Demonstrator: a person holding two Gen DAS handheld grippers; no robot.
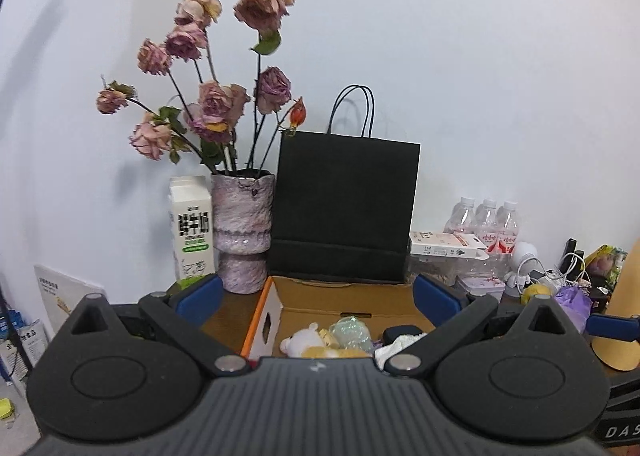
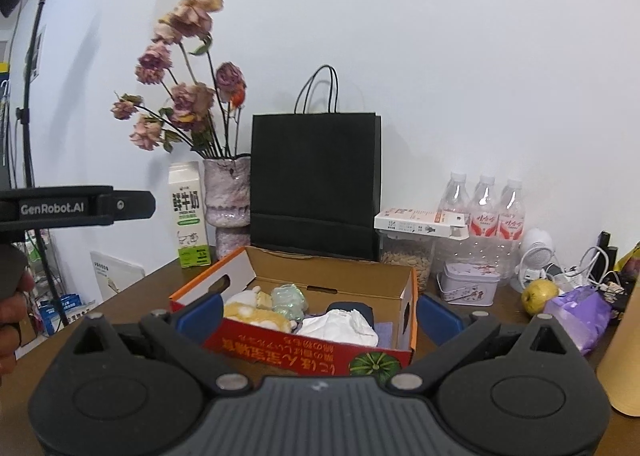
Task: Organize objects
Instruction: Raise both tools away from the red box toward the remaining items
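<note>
both tools (image 1: 318, 292) (image 2: 320, 312) spread apart, empty; box (image 2: 332, 280) contents (plush toy (image 2: 256, 314), perhaps cloth) partly hidden.

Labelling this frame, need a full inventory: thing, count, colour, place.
box: 1, cardboard, orange edge, table centre, open
plush: 1, yellow-white, in box, left
green bundle: 1, in box, back
white cloth: 1, in box, right
bag: 1, black, behind box
vase: 1, pink, dried roses, left of bag
milk carton: 1, white-green, left of vase
bottles: 3, clear, right rear
flat carton: 1, white, on seed jar
tin: 1, lilac, right of box
apple: 1, yellow-green, right
purple bag: 1, far right
left tool: open, empty
right tool: open, empty
</note>
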